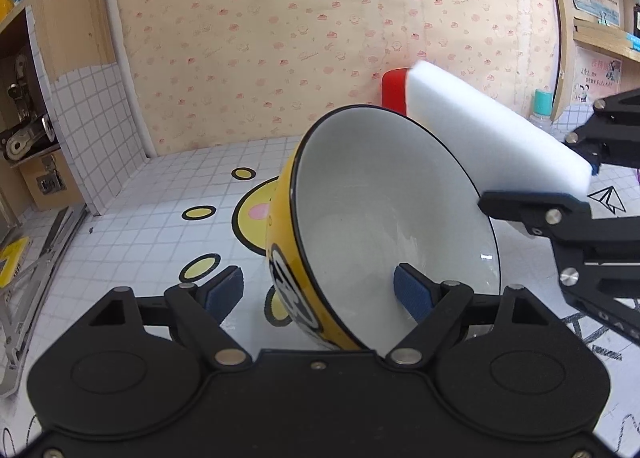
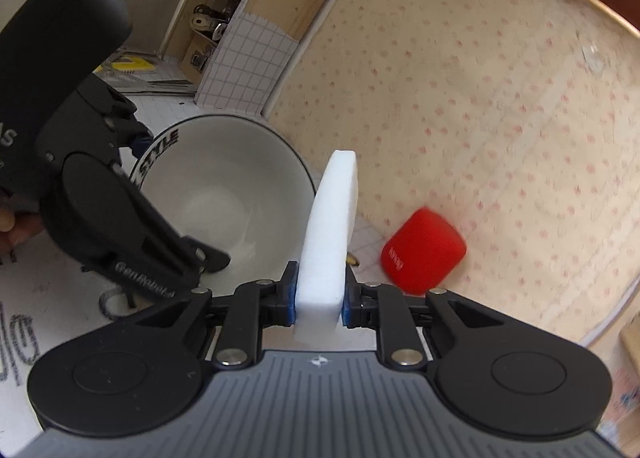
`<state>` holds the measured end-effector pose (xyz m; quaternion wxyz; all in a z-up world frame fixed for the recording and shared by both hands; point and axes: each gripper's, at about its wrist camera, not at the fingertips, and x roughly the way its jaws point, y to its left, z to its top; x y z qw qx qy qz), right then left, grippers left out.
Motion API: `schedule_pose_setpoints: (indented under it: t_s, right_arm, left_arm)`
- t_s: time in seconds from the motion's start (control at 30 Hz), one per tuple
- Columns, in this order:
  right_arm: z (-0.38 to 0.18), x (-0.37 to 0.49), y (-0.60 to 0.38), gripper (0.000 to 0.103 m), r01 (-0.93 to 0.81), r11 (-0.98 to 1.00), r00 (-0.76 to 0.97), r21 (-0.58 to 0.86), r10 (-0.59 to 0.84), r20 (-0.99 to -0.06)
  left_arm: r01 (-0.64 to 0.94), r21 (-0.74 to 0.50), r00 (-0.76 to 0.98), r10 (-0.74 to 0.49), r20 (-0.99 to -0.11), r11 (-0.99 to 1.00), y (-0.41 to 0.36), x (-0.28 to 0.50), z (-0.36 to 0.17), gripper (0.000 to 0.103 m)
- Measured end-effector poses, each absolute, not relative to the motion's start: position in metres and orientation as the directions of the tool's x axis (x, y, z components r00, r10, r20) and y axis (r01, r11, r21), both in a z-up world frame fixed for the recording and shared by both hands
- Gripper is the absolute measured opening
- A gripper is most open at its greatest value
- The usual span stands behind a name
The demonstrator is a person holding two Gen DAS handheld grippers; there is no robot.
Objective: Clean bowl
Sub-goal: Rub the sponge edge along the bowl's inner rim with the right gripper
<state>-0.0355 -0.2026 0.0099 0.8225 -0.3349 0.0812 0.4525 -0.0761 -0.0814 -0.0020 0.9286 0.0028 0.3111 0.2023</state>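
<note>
Nearest us, our left claw straddles the tipped bowl's rim, fingers wide, perhaps not clamping. Our right claw pinches the sponge, long axis forward, just right of the rim; wiping means swinging it left into the cavity.

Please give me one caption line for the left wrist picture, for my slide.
Left tongs grip the tilted bowl by its rim while right tongs bring a white sponge near it.
</note>
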Motion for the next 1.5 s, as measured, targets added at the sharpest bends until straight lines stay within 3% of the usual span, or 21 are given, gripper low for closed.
schedule_pose_setpoints:
  t_s: [0.47, 0.87, 1.5]
  right_arm:
    - [0.011, -0.041, -0.201, 0.022, -0.790, 0.355, 0.580, -0.499, 0.696, -0.423]
    - [0.019, -0.047, -0.192, 0.022, -0.785, 0.320, 0.568, -0.531, 0.714, -0.409]
    - [0.023, -0.044, -0.192, 0.023, -0.792, 0.353, 0.573, -0.499, 0.713, -0.405]
  left_arm:
    - [-0.371, 0.252, 0.727, 0.449, -0.519, 0.894, -0.080, -0.080, 0.008, 0.090]
    - [-0.404, 0.127, 0.722, 0.401, -0.564, 0.906, -0.074, -0.092, -0.002, 0.087]
    - [-0.399, 0.104, 0.724, 0.382, -0.574, 0.911, -0.078, -0.094, -0.006, 0.089]
